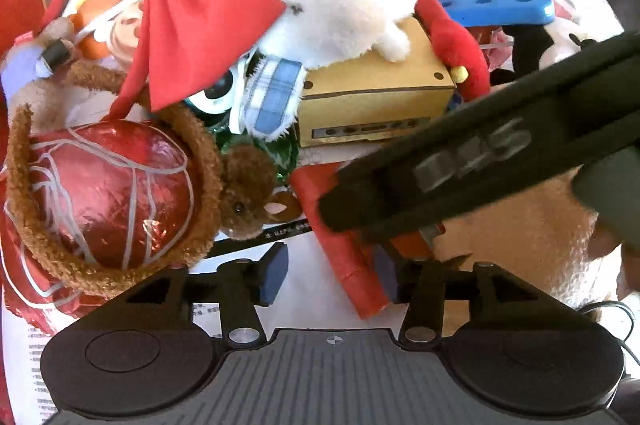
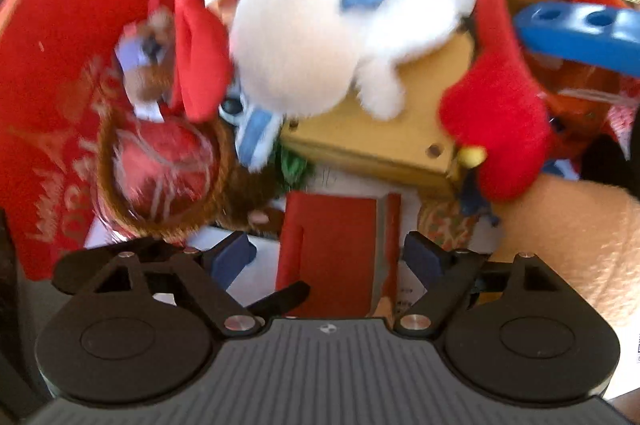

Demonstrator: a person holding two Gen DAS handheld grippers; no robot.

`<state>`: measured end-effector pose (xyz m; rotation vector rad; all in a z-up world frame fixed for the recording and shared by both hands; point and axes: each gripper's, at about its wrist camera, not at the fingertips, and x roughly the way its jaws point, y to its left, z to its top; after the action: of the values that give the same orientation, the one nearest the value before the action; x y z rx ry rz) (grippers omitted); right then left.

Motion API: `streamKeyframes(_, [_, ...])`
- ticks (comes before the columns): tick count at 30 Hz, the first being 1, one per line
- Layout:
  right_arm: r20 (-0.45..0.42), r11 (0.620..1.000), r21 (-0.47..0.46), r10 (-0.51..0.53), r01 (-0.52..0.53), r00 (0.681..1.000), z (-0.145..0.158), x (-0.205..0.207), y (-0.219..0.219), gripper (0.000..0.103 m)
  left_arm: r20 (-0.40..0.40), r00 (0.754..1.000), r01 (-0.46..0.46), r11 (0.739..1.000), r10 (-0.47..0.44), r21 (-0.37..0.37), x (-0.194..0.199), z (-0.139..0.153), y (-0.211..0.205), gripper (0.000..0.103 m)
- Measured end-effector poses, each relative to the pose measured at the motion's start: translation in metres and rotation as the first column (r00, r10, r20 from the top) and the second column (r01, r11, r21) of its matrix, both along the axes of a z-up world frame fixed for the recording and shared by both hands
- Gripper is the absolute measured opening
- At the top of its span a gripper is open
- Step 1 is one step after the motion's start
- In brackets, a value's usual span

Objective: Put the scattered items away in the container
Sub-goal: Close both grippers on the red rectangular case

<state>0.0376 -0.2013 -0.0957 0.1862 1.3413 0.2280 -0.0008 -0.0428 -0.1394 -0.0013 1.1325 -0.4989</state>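
Note:
A red flat packet [image 1: 340,237] lies on white paper among a pile of toys. It also shows in the right wrist view [image 2: 332,253], between my right gripper's [image 2: 332,257] open blue pads [image 2: 230,257]. My left gripper [image 1: 332,273] is open just below the packet, one blue pad [image 1: 274,271] clear of it. The right gripper's black body [image 1: 460,161] reaches in from the right over the packet in the left wrist view. A white plush [image 1: 340,9] lies on a yellow box [image 1: 372,97]. A red bow [image 1: 188,21] and a red foil ball [image 1: 108,189] ringed by a brown plush band sit to the left.
A blue perforated plastic piece [image 1: 500,9] and a red plush [image 1: 456,41] lie at the right. A red printed bag [image 2: 56,97] stands at the left. A tan plush surface [image 2: 580,237] fills the lower right. The right wrist view is blurred.

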Motion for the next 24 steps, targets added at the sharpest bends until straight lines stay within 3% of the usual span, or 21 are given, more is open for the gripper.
streamKeyframes(4, [-0.048, 0.999, -0.046, 0.019, -0.021, 0.999, -0.019, 0.004, 0.016, 0.092, -0.02, 1.0, 0.012, 1.0, -0.013, -0.016, 0.003, -0.005, -0.004, 0.067])
streamKeyframes(7, [-0.076, 1.0, 0.005, 0.019, -0.019, 0.997, -0.031, 0.002, 0.02, 0.082, -0.02, 1.0, 0.01, 1.0, -0.01, -0.004, 0.003, -0.006, -0.004, 0.075])
streamKeyframes(10, [-0.044, 1.0, 0.028, 0.013, -0.012, 0.999, -0.032, -0.002, 0.021, 0.078, -0.021, 1.0, -0.001, 1.0, 0.001, -0.01, 0.004, -0.005, 0.0, 0.078])
streamKeyframes(12, [-0.039, 0.997, 0.068, -0.035, 0.037, 0.999, -0.031, -0.002, 0.012, 0.068, -0.017, 1.0, -0.004, 1.0, 0.004, -0.001, 0.004, -0.004, 0.0, 0.081])
streamKeyframes(14, [-0.058, 0.989, 0.107, -0.095, 0.101, 0.994, -0.032, 0.002, -0.001, 0.051, -0.011, 1.0, -0.006, 1.0, 0.006, 0.013, 0.004, -0.001, -0.001, 0.08])
streamKeyframes(16, [-0.085, 0.979, 0.143, -0.136, 0.147, 0.987, -0.034, 0.004, -0.012, 0.047, -0.003, 1.0, -0.001, 1.0, 0.001, 0.026, 0.002, 0.001, -0.002, 0.077])
streamKeyframes(19, [-0.09, 0.977, 0.153, -0.139, 0.151, 0.986, -0.033, 0.003, -0.014, 0.047, 0.008, 1.0, -0.016, 0.999, 0.016, 0.042, 0.001, 0.007, -0.001, 0.069])
streamKeyframes(24, [-0.082, 0.978, 0.156, -0.129, 0.141, 0.988, -0.035, 0.004, -0.014, 0.048, -0.022, 0.998, -0.056, 0.998, 0.056, -0.033, 0.003, 0.015, 0.013, 0.068])
